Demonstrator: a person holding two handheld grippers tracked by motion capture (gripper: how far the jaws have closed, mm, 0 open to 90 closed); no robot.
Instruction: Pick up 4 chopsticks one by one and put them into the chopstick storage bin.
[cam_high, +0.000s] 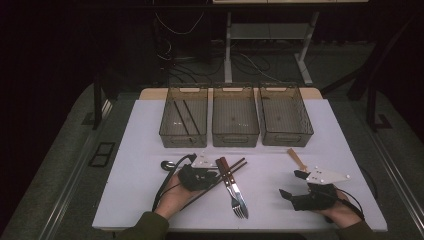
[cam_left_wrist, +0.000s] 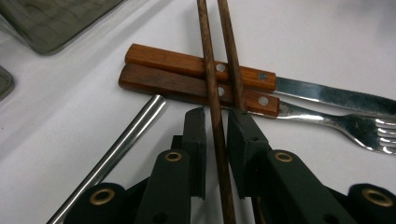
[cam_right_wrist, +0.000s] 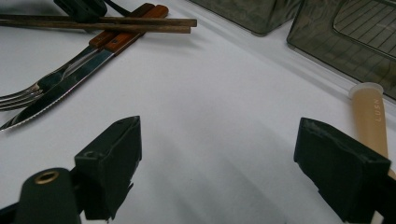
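Observation:
Two brown chopsticks (cam_high: 225, 175) (cam_left_wrist: 212, 70) lie crossed over a wooden-handled knife (cam_high: 235, 187) (cam_left_wrist: 196, 65) and fork (cam_high: 231, 192) (cam_left_wrist: 187, 86) at mid-table. My left gripper (cam_high: 207, 176) (cam_left_wrist: 217, 114) is low over them. Its jaws stand either side of one chopstick with only a thin gap, and the second chopstick runs under the right jaw tip. A metal spoon (cam_high: 167, 164) lies to its left, its handle (cam_left_wrist: 126, 140) beside the left jaw. My right gripper (cam_high: 291, 183) (cam_right_wrist: 219, 128) is wide open over bare table, with a tan handle (cam_high: 296, 159) (cam_right_wrist: 370, 116) by its right jaw.
Three smoky plastic bins stand in a row at the back: the left bin (cam_high: 183, 141) holds two chopsticks, while the middle bin (cam_high: 235, 141) and right bin (cam_high: 287, 141) look bare. The white tabletop (cam_high: 140, 200) ends close to my forearms.

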